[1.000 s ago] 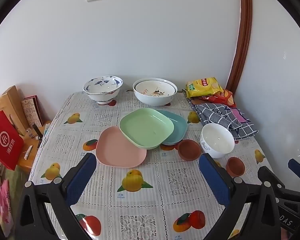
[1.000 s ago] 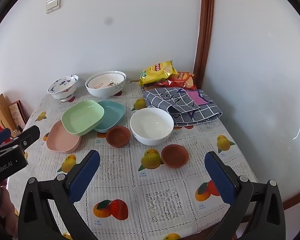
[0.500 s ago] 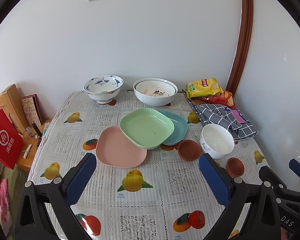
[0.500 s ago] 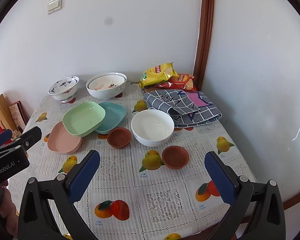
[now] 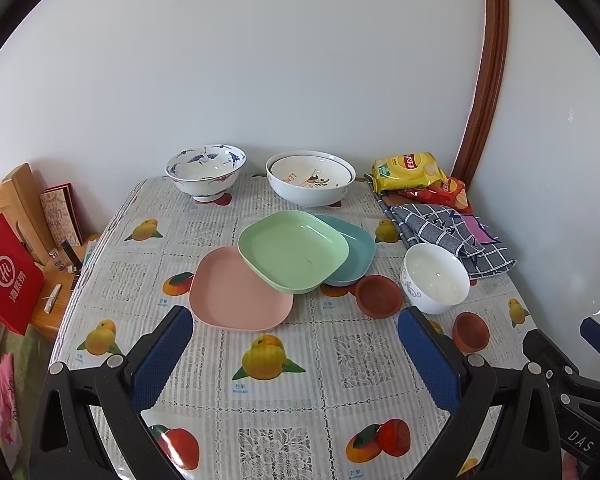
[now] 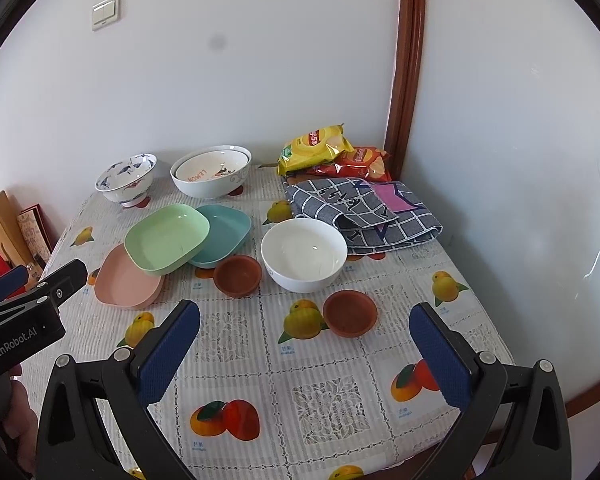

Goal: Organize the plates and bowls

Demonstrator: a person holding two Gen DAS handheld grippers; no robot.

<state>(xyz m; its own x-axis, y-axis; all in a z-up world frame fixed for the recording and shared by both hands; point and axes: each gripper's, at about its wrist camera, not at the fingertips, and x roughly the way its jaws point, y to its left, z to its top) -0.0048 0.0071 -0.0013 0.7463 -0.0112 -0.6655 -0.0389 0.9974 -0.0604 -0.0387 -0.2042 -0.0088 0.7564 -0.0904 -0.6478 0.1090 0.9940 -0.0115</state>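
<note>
Dishes wait unsorted on a fruit-print tablecloth (image 5: 276, 396). Both tongs hover above the near edge with jaws spread wide, gripping nothing: left gripper (image 5: 296, 344), right gripper (image 6: 305, 342). Three square plates overlap mid-table: the green plate (image 5: 292, 250) leans tilted across the pink plate (image 5: 236, 292) and the teal plate (image 5: 350, 254), probably just dropped there loosely. All bowls sit upright, mouths up: a white bowl (image 6: 304, 254) right of the plates, two small brown dishes (image 6: 237, 275) (image 6: 350, 313) nearby, a blue-patterned bowl (image 5: 205, 170) and a nested white pair (image 5: 310, 178) by the wall. None has a clear long axis.
</note>
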